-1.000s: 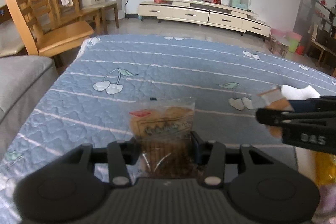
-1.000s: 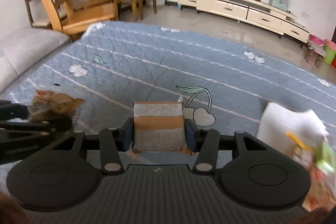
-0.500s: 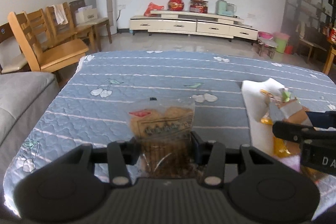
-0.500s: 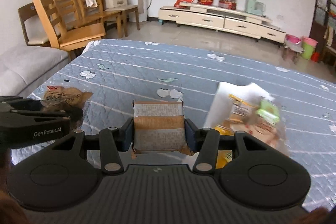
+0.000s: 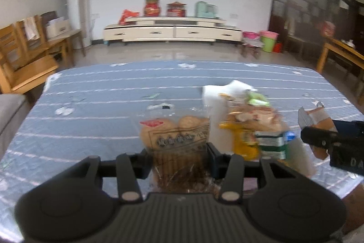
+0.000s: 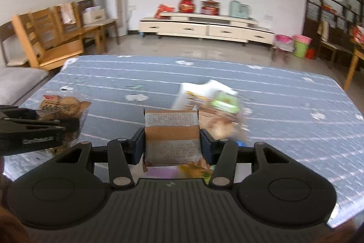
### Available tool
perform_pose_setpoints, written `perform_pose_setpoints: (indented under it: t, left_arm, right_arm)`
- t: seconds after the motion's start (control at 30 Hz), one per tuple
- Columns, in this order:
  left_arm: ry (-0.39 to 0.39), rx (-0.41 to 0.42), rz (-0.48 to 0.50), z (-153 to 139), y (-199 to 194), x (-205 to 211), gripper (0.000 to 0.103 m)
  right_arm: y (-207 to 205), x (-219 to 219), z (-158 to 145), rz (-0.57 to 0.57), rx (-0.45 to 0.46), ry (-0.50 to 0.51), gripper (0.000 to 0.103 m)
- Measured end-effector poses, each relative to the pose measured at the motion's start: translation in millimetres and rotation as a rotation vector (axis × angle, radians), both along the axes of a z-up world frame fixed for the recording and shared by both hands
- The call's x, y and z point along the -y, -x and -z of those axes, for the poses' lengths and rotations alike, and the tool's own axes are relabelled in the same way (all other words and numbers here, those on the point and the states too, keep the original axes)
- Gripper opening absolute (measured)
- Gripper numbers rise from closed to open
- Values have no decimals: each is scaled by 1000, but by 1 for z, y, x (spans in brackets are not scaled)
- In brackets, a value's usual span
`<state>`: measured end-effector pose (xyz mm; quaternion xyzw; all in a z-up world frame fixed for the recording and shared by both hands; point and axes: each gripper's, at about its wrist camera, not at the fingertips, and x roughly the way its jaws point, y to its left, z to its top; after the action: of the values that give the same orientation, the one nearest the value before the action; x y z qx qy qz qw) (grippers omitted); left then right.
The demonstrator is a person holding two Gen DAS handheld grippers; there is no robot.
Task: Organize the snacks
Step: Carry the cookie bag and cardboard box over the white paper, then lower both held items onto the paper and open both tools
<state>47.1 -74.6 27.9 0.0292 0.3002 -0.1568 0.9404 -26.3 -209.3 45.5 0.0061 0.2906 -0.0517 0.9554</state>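
My left gripper (image 5: 179, 152) is shut on a clear biscuit packet (image 5: 176, 131) with round golden biscuits and a red label, held above the blue quilted table (image 5: 91, 106). It also shows at the left of the right wrist view (image 6: 61, 106). My right gripper (image 6: 172, 142) is shut on a brown and silver snack packet (image 6: 171, 131), which shows at the right edge of the left wrist view (image 5: 315, 116). A pile of snack packets (image 5: 252, 126) lies in a white bag (image 5: 227, 92) on the table, just right of the left gripper and ahead of the right gripper (image 6: 218, 106).
Wooden chairs (image 6: 52, 38) and a grey sofa (image 6: 16, 81) stand to the left of the table. A cream TV cabinet (image 5: 173, 31) lines the far wall. A wooden table (image 5: 341, 56) stands at the right, with coloured buckets (image 6: 300, 44) near it.
Both grippers have risen and pulled back with their packets held. The white bag with the snack pile now sits nearer the middle of both views.
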Motion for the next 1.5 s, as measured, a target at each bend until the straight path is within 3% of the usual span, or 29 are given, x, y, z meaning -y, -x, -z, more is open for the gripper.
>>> perform_pose_setpoints:
  t: [0.3, 0.57, 0.73, 1.07, 1.33, 1.4, 1.43, 1.5]
  left_arm:
    - [13, -4, 126, 5, -7, 48, 46]
    - [15, -21, 209, 20, -12, 75, 46]
    - [1, -39, 168, 30, -19, 68, 46]
    - [15, -32, 11, 20, -35, 18, 46]
    - [32, -20, 27, 10, -50, 25, 46]
    - [25, -6, 48, 6, -56, 35, 46]
    - [26, -2, 63, 4, -60, 40, 46]
    - [20, 6, 89, 0, -69, 52, 46]
  right_arm:
    - [-15, 66, 10, 113, -8, -34, 62]
    - [-24, 82, 23, 125, -13, -45, 62]
    - [-20, 73, 36, 74, -37, -55, 62]
    - [-33, 21, 57, -84, -104, -64, 62]
    - [-53, 1, 61, -113, -103, -46, 63]
    - [-57, -1, 67, -104, -113, -22, 68]
    - [-58, -2, 69, -93, -113, -6, 80]
    - [-53, -2, 68, -98, -90, -1, 83]
